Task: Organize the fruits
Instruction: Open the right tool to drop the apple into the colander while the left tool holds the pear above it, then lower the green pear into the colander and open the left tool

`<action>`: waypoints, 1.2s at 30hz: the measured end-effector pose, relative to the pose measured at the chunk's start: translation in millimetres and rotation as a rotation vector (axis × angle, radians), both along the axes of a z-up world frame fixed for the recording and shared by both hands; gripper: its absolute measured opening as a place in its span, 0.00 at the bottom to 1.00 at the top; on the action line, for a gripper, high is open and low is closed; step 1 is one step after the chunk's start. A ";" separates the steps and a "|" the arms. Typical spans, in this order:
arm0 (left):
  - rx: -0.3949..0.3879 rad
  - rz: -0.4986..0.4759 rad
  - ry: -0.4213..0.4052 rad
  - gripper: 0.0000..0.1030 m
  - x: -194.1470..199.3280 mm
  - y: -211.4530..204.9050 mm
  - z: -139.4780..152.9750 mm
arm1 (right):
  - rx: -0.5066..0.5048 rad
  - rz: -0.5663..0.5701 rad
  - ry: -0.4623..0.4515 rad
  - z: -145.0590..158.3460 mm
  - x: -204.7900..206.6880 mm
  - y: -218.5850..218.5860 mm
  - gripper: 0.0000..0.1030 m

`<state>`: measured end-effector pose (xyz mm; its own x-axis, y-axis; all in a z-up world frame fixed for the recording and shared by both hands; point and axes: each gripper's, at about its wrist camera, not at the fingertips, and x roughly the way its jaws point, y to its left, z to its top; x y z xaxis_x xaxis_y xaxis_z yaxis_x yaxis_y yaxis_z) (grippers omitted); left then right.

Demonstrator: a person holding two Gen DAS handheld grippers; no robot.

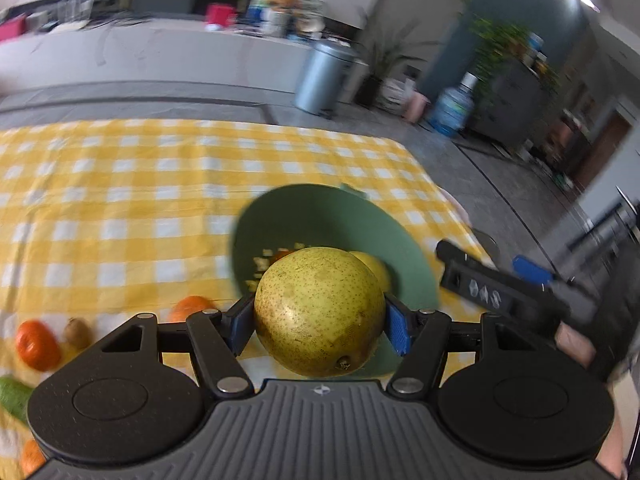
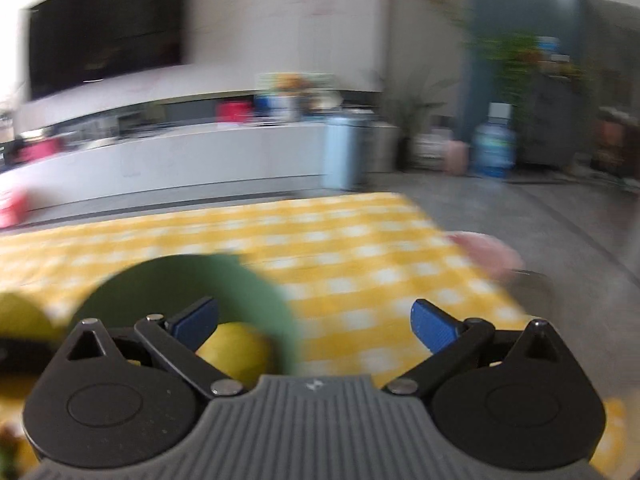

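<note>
From my left wrist view, the left gripper [image 1: 320, 318] has its fingers clamped on a yellow-green pear [image 1: 318, 312], held above the green bowl [image 1: 320, 216] on the yellow-checked table [image 1: 120, 184]. From my right wrist view, the right gripper [image 2: 316, 324] has its fingers spread wide with nothing between them, just right of the bowl, where a yellow fruit [image 2: 236, 350] lies.

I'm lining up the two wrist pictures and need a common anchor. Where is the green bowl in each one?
Left wrist view: the green bowl sits at centre, just behind the pear held in the left claw.
Right wrist view: the bowl is at lower left, its rim passing the right claw's left finger.
Shared landmark: the yellow checked tablecloth under the bowl.
</note>
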<state>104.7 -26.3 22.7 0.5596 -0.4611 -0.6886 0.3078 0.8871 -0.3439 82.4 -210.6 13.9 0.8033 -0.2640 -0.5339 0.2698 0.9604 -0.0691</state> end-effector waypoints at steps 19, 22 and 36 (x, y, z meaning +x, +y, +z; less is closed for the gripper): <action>0.145 0.033 0.066 0.72 36.1 -39.7 -42.0 | 0.043 -0.097 0.020 -3.7 -6.8 -17.7 0.96; 0.226 0.034 0.060 0.72 42.0 -45.7 -41.0 | 0.068 -0.098 0.024 -5.0 -6.2 -19.6 0.96; 0.318 0.080 0.069 0.84 68.0 -56.1 -34.4 | 0.125 -0.083 0.037 -6.7 -5.5 -23.0 0.96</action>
